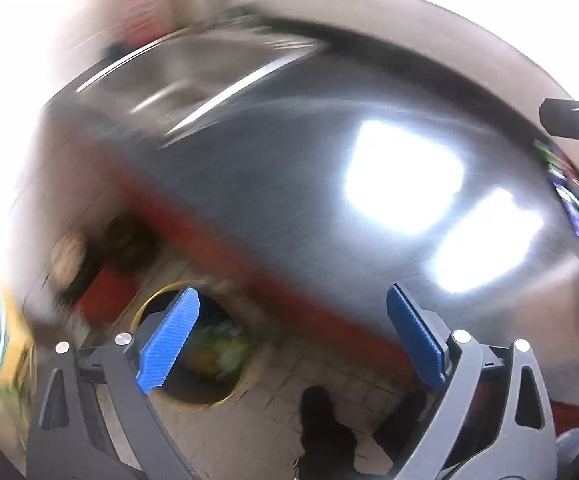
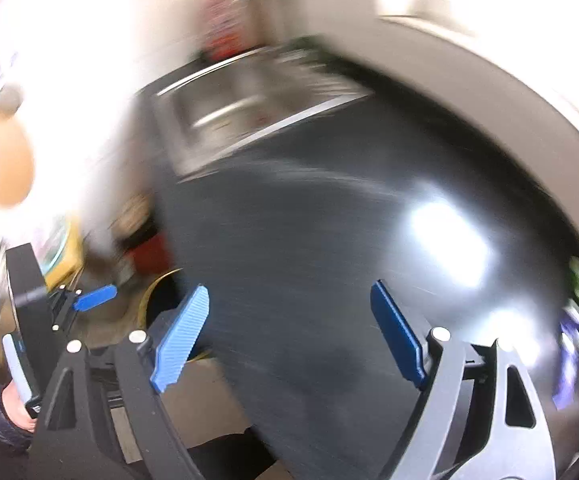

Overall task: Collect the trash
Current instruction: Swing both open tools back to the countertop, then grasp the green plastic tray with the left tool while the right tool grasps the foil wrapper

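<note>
Both views are motion-blurred. My left gripper (image 1: 293, 300) is open and empty, held over the front edge of a dark countertop (image 1: 289, 168). Below it on the floor stands a round trash bin (image 1: 209, 356) with a gold rim and greenish waste inside. My right gripper (image 2: 289, 300) is open and empty above the same countertop (image 2: 309, 240). Colourful wrappers (image 1: 565, 184) lie at the counter's far right edge; they also show in the right wrist view (image 2: 577, 332). The left gripper (image 2: 89, 300) shows at the left of the right wrist view.
A steel sink (image 1: 193, 80) is set into the counter at the back left; it shows in the right wrist view (image 2: 241, 108) too. The counter has a red front edge (image 1: 249, 264). The person's dark shoes (image 1: 325, 428) stand on the tiled floor.
</note>
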`<state>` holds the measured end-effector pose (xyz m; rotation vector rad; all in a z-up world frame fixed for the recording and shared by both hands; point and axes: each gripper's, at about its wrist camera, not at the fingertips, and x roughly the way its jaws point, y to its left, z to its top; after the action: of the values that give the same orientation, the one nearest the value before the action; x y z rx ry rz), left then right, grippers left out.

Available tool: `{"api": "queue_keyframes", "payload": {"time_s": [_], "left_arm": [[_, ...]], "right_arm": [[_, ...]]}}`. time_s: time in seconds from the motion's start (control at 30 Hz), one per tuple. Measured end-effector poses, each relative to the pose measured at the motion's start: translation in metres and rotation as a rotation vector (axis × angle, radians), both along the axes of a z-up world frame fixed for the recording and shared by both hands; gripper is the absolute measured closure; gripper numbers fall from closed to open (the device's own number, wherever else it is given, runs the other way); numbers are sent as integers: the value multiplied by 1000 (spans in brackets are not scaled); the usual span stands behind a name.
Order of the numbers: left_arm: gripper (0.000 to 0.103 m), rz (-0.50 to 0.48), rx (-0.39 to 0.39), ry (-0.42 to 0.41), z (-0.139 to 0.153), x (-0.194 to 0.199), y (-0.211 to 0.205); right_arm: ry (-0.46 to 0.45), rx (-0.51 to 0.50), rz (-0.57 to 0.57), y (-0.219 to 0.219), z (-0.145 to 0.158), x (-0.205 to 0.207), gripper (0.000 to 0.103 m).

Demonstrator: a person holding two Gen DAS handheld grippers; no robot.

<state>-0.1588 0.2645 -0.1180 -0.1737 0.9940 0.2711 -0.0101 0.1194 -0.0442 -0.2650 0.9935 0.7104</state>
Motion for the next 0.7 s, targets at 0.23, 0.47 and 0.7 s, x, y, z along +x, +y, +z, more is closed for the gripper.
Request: {"api": "queue_keyframes", "payload": {"time_s": [0.23, 0.47, 0.7], "left_arm": [[11, -349, 1, -19, 25, 93, -158], [11, -510, -23, -1, 28, 124, -270], [11, -566, 3, 25, 22, 134, -322]], "right_arm": [[-68, -5, -426, -210, 25, 23, 23], [-62, 16, -637, -341, 18, 14, 23], [-46, 43, -634, -375, 8, 21, 23]]}}
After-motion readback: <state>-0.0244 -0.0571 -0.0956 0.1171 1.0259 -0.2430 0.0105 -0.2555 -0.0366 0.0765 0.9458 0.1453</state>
